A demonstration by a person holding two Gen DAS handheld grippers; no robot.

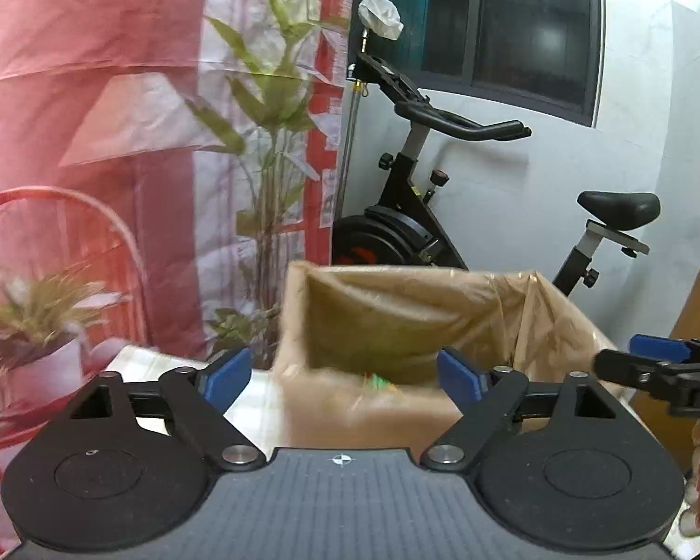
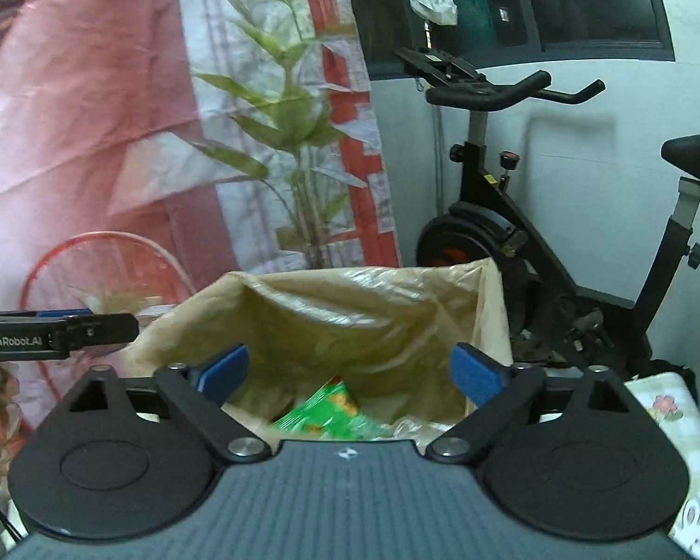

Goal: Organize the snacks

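The right gripper hangs with its blue pads spread wide and nothing between them, looking down into the mouth of a cardboard box lined with a thin tan plastic bag. The left gripper is likewise spread and empty, pointed at the same box from a little farther back; in the right wrist view it shows as a dark bar at nine o'clock, and the right one enters the left wrist view at three o'clock.

Just past the right gripper's pads, at about six o'clock inside the box, lies a green snack packet on the liner, with something clear and crinkled beside it that is too blurred to name. The packet looks light, soft and slick, likely air-filled with brittle contents, so I would pinch it by a sealed edge or corner, not across the puffed middle, and gently. The liner is loose and could be caught with it.

At four o'clock of the right view a flowered cloth lies beside the box. Beyond the box stands an exercise bike at one o'clock, a leafy plant at twelve, and a red and white printed backdrop at ten.
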